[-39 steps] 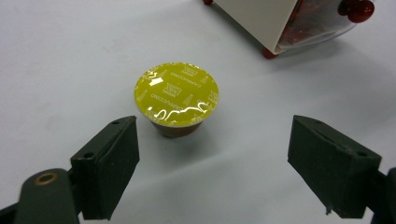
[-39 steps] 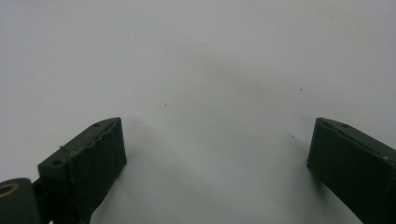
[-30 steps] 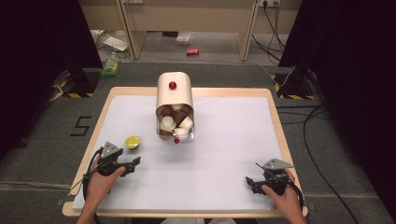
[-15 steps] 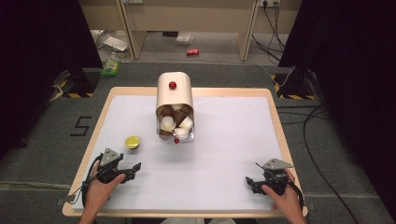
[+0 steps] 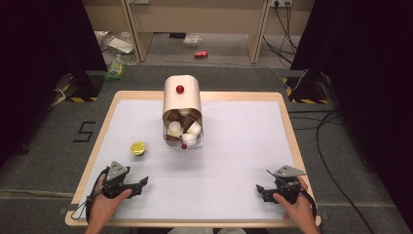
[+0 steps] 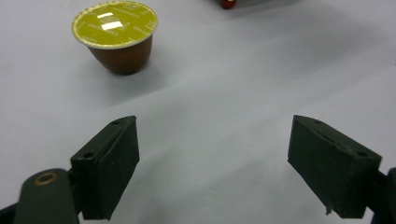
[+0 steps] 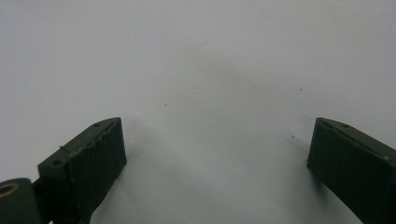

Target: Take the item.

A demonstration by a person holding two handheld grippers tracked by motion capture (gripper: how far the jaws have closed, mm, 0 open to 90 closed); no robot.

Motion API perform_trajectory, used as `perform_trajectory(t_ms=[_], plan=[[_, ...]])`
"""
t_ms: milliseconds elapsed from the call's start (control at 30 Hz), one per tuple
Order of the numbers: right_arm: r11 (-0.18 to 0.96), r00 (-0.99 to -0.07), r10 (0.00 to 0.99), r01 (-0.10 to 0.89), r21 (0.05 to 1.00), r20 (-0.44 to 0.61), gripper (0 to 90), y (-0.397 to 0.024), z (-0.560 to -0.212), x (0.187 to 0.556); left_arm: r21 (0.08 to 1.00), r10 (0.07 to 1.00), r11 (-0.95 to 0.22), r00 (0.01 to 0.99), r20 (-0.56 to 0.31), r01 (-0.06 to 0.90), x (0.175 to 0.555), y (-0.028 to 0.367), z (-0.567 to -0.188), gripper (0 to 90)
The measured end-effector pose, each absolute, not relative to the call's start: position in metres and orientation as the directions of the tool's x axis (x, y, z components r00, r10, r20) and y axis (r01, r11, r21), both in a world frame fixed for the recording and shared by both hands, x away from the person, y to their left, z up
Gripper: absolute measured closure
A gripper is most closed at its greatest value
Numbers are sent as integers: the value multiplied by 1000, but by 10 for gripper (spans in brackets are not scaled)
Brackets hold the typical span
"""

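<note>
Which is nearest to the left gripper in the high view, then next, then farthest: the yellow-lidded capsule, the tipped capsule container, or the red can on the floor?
From the left gripper:
1. Yellow-lidded capsule, just ahead on the table.
2. Tipped capsule container, table centre.
3. Red can, on the floor beyond the table.

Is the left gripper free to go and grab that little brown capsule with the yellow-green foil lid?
Probably yes. The left gripper has its jaws wide open and empty, and the brown capsule with the yellow-green foil lid stands alone on bare white table ahead of it, nothing between.

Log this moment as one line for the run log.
left gripper open, empty | right gripper open, empty | yellow-lidded coffee capsule upright, loose | capsule dispenser mid-table
</note>
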State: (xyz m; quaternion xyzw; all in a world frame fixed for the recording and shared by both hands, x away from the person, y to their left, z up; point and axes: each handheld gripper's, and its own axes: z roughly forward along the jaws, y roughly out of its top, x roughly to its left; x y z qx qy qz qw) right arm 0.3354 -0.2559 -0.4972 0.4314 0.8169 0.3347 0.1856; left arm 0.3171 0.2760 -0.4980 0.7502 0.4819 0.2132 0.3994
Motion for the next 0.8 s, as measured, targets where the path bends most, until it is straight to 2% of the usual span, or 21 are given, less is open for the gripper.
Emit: perform_trajectory(t_ms=[667, 800], plan=[[404, -559, 829, 581, 707, -14, 48, -256, -497, 335, 781, 877, -307, 481, 9, 544, 300, 265, -503, 158], [404, -559, 829, 580, 707, -15, 48, -256, -497, 335, 774, 875, -307, 484, 1, 553, 297, 264, -505, 159]])
